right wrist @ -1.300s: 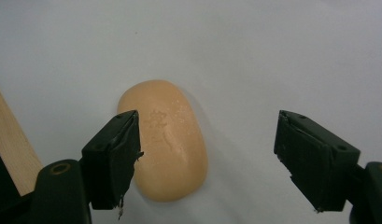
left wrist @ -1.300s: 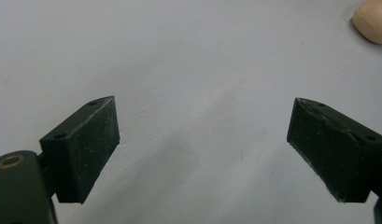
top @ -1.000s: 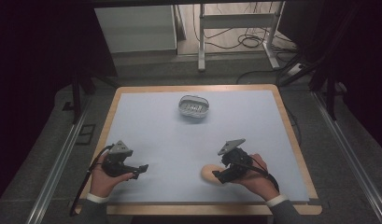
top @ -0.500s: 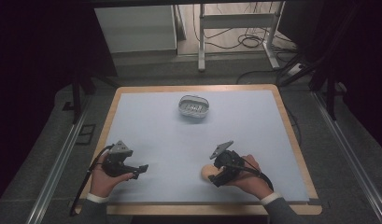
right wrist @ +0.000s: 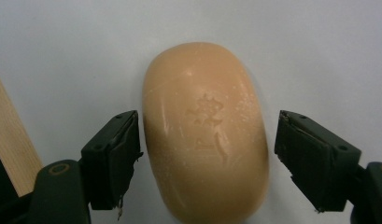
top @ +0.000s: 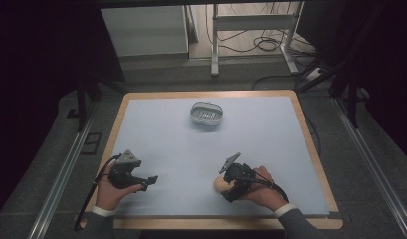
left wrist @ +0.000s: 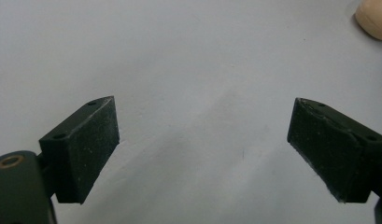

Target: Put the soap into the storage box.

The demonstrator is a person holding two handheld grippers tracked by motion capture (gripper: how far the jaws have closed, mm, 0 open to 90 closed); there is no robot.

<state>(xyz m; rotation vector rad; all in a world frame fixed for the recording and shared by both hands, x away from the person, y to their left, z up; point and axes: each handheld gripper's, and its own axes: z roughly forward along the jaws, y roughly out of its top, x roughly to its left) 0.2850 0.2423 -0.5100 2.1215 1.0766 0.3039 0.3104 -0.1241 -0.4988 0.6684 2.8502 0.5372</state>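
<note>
We find the soap bar [right wrist: 205,133] lying on the counter [top: 270,134] between the spread jaws of the right claw [right wrist: 207,154], not yet gripped; left claw [left wrist: 202,149] agape, idle; the soap dish [top: 206,114] well apart, likely destination

The bench [top: 270,134] has a pale blue-grey top framed by a light wood border. A peach-tan bar of soap [right wrist: 205,130] bears an embossed mark. Toward 12 o'clock sits a white-grey soap dish [top: 206,115]. Each hand-held gripper [top: 141,180] [top: 230,185] is black, with dark speckled pads [left wrist: 88,144].
</note>
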